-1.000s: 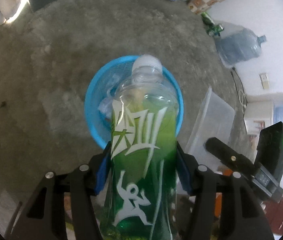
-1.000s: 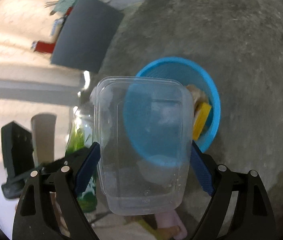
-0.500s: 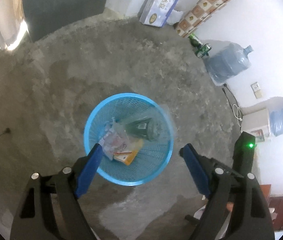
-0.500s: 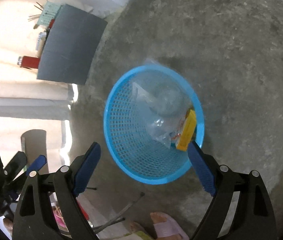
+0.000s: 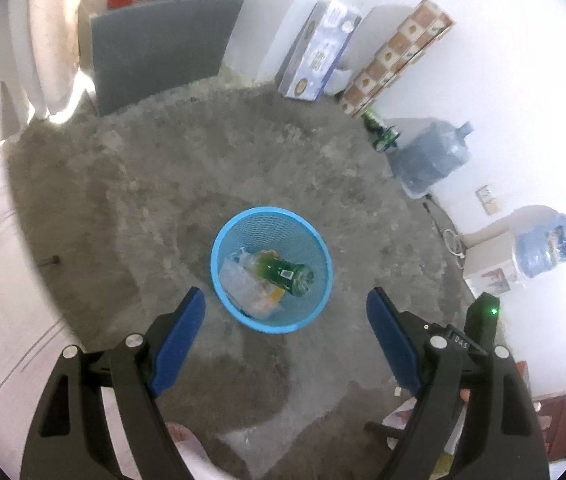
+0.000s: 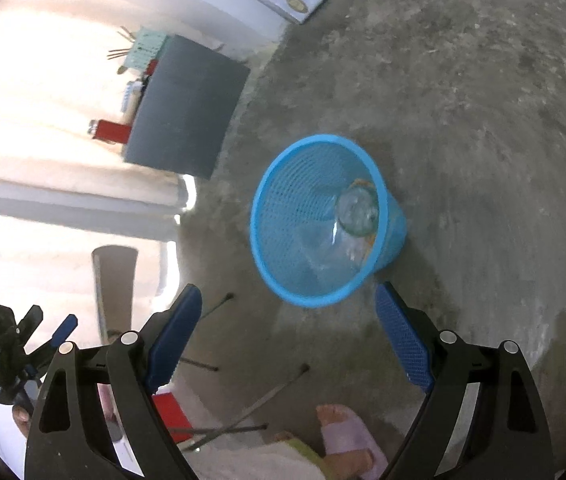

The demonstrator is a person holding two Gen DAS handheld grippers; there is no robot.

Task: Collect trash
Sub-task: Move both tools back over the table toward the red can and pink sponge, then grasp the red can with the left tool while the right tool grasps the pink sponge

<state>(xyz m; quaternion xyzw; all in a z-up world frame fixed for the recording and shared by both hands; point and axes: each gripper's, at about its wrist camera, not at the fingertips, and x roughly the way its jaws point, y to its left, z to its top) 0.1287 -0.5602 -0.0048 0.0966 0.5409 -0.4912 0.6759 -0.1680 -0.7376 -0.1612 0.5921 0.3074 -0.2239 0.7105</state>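
A blue mesh trash basket (image 5: 227, 240) stands on the grey concrete floor; it also shows in the right wrist view (image 6: 283, 216). Inside it lie a green plastic bottle (image 5: 283, 274), a clear plastic container (image 5: 239, 284) and other wrappers. In the right wrist view the bottle's clear base (image 6: 357, 212) shows inside the basket. My left gripper (image 5: 285, 340) is open and empty, high above the basket. My right gripper (image 6: 287, 340) is open and empty, above and to the near side of the basket.
A dark grey board (image 5: 155, 48) leans at the back wall. Boxes (image 5: 319, 52) and large water jugs (image 5: 431, 156) stand along the right wall. A person's foot in a pink slipper (image 6: 347, 436) and thin metal legs (image 6: 271, 396) are below the right gripper.
One second ago my left gripper held the green bottle and my right gripper held the clear container. Both opened and the items dropped into the basket. Both grippers have since risen away.
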